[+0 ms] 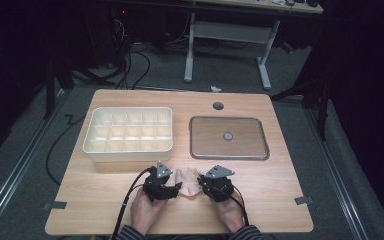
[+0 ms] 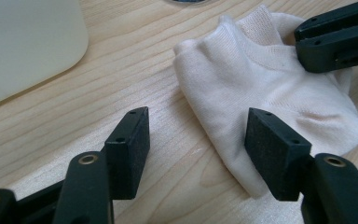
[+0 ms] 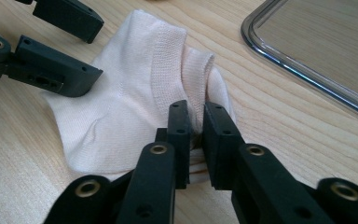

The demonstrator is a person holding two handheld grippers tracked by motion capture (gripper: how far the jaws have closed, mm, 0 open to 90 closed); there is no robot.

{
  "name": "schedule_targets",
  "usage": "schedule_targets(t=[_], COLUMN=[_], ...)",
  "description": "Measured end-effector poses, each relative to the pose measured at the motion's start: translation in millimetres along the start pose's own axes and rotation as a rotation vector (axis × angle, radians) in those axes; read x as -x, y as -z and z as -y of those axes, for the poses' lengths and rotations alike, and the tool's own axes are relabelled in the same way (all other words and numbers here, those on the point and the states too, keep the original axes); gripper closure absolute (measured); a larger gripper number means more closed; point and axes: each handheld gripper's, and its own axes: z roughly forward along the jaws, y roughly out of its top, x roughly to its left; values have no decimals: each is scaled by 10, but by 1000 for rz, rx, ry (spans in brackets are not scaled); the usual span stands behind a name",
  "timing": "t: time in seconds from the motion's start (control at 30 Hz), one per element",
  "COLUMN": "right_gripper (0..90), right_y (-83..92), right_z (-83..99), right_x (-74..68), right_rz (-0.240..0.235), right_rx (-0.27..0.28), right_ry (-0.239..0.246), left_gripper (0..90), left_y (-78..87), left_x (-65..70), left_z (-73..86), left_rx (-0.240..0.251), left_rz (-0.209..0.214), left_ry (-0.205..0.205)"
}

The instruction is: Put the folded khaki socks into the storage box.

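White sock (image 3: pixel 135 93) fabric should be kept pinched by the right gripper (image 3: pixel 196 126) while the open left gripper (image 2: pixel 193 149) is closed squarely over its edge.

Left gripper (image 2: pixel 193 144) agape, right gripper (image 3: pixel 196 135) near-closed.

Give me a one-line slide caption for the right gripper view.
Right gripper pinching the white sock at its edge, beside the clear tray.

socks: 1 (image 1: pixel 188 181) | compartment boxes: 1 (image 1: pixel 128 132) | trays: 1 (image 1: pixel 229 138) | claws: 2
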Motion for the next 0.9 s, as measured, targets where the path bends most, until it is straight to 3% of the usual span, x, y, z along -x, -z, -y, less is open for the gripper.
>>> schedule_targets(t=[0.17,0.23,0.33,0.43,0.73,0.9], right_gripper=[692,684,685,718,786,809], right_y=[44,84,126,171,152,57], right_z=[-19,-38,-54,-85,-154,-160], right_x=[10,5,1,-47,-173,-263], right_rz=[-18,-21,-26,-45,-83,-89], right_rx=[19,40,60,71,79,38], right_ry=[-36,-42,-52,-37,1,34], left_gripper=[384,382,400,418,418,422], left_y=[12,32,58,102,98,-4], left_x=[-46,-94,-137,-227,-327,-334], left_z=[-29,-42,-63,-150,-291,-327], left_rx=[-16,-13,2,22,12,-8], left_rz=[30,49,50,66,85,113], left_ry=[53,88,105,153,189,215])
